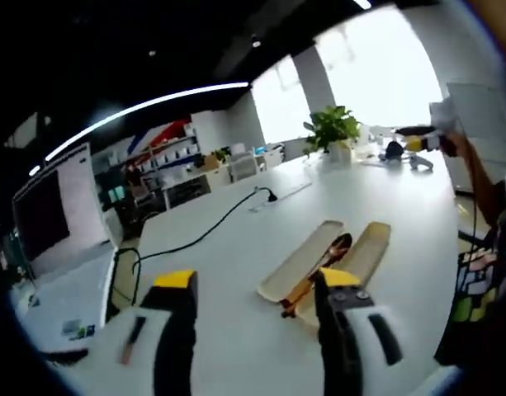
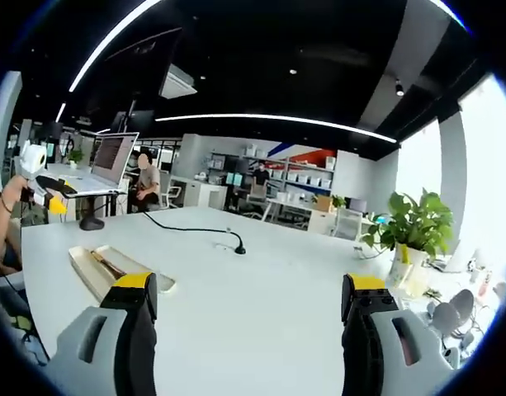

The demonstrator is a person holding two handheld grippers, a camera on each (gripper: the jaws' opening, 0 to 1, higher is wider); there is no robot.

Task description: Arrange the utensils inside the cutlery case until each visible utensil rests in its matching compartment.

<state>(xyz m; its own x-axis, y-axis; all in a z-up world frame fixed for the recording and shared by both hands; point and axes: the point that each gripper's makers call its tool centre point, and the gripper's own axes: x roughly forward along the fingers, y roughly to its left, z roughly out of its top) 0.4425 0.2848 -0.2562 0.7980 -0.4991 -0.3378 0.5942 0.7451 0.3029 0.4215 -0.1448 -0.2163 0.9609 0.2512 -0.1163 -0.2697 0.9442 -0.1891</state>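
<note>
White table (image 1: 236, 272), long and wide, is the biggest thing here, and I place everything from it. Near its middle lies the case (image 1: 300, 262), in two pale wooden halves (image 2: 94, 272) side by side, so I count two halves. In the gap between them, in the left gripper view, I see one utensil (image 1: 314, 276), brown with a dark end; in the right gripper view one slim piece (image 2: 108, 264) lies in a half, maybe the same one, I cannot tell. I judge the case light, stiff and a little slippery on this smooth top, so it is better to take a long edge. The utensil looks thin and hard; take its handle at the middle. One black cable (image 1: 199, 233) runs over the table beyond the case, and one plant (image 1: 333, 132) stands at the far end. The left gripper (image 1: 253, 297) is wide and holds nothing, just before the case. The right gripper (image 2: 248, 301) is also wide and empty, over bare table, the case beside its left jaw.
</note>
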